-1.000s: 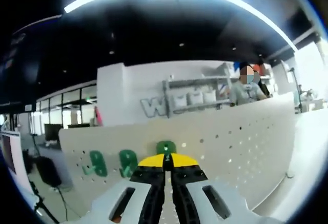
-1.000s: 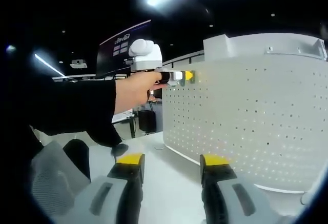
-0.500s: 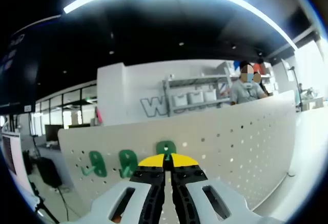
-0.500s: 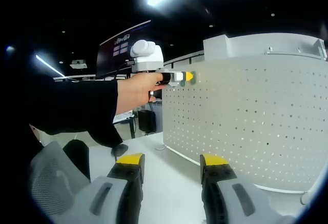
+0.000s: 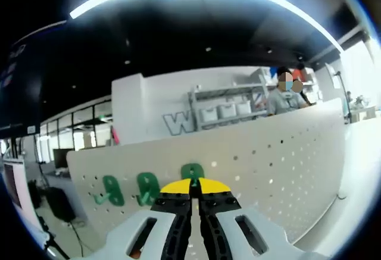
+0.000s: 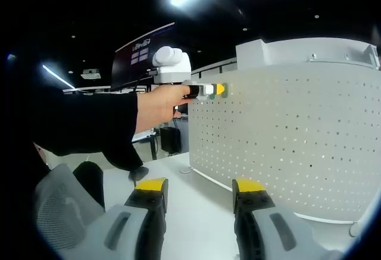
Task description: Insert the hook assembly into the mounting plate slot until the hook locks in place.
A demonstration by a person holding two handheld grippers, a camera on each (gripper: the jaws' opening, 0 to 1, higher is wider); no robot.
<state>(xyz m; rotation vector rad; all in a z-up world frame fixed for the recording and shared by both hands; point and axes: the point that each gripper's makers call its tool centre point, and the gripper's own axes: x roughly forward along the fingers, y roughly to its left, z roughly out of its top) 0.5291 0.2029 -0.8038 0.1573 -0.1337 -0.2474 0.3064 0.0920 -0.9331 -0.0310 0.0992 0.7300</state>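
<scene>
- The landmark is the white perforated metal mounting plate (image 5: 280, 171), standing upright on the white desk (image 6: 196, 212); every place below is told against it.
- The left claw (image 5: 191, 184), yellow-tipped, has its jaws pressed together at the plate's face; the green plastic hook assembly (image 5: 192, 171) sits just past the tips, touching the plate; whether the jaws pinch its base I cannot tell, since the tips hide that spot.
- Two more green plastic hooks (image 5: 148, 187) (image 5: 111, 190) hang on the plate, in a row beside the task's hook.
- In the right gripper view the left claw (image 6: 218, 88) meets the plate near its upper end corner, held level by the person's hand (image 6: 156, 103).
- The right claw (image 6: 199, 185) hovers wide and empty over the desk, well apart from the plate.
- To do the step well, I judge: press square to the plate, not at a slant, so the tabs enter the slot together; push steadily until the hook seats flush; keep the wrist from rolling.
- Risk, as I judge: a tilted push could jam one tab or rock the plate; the idle right claw could brace the plate's base.
</scene>
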